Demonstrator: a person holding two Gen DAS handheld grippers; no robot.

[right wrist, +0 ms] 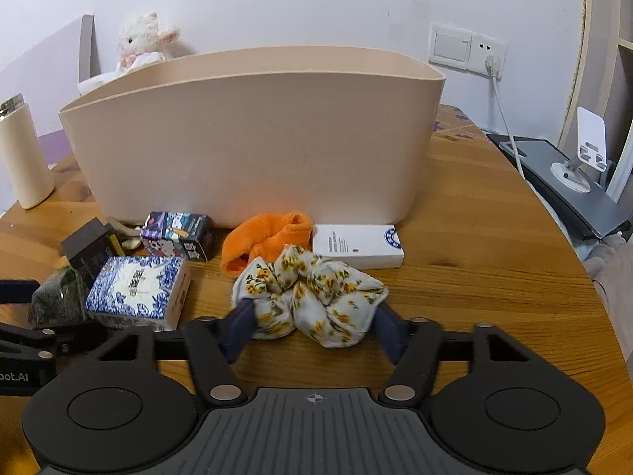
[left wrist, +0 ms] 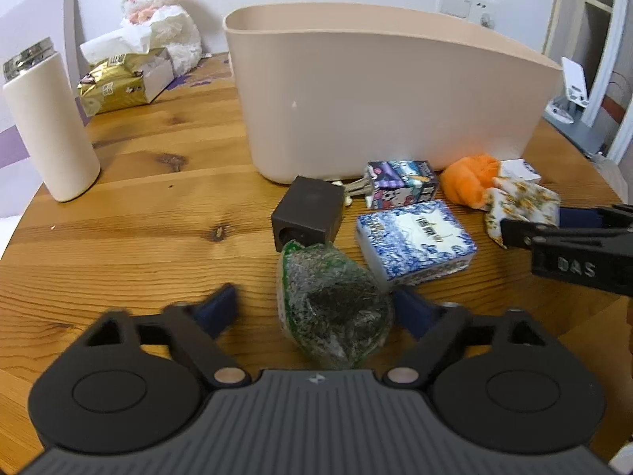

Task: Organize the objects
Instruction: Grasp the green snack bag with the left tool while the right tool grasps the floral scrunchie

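Left wrist view: fisheye, mounted low behind the left hand-held gripper (left wrist: 312, 308), facing forward along its fingers across the table (left wrist: 158, 217) toward the beige bin (left wrist: 376, 99) and back wall; close range, nearest item a green mesh bundle (left wrist: 332, 308) between the fingers. Right wrist view: fisheye, same low mounting behind the right hand-held gripper (right wrist: 312, 328), facing the bin's (right wrist: 257, 138) long side from further right; close range, floral scrunchie (right wrist: 312, 297) at the fingers. Shared field: bin, blue-patterned pack (left wrist: 415, 241) (right wrist: 138, 289), cartoon-printed box (left wrist: 399, 182) (right wrist: 178, 233), orange cloth (left wrist: 470, 178) (right wrist: 265, 237), plush lamb (left wrist: 158, 12) (right wrist: 142, 39), white bottle (left wrist: 51, 126) (right wrist: 23, 154). Each view catches the other hand-held gripper at its edge.
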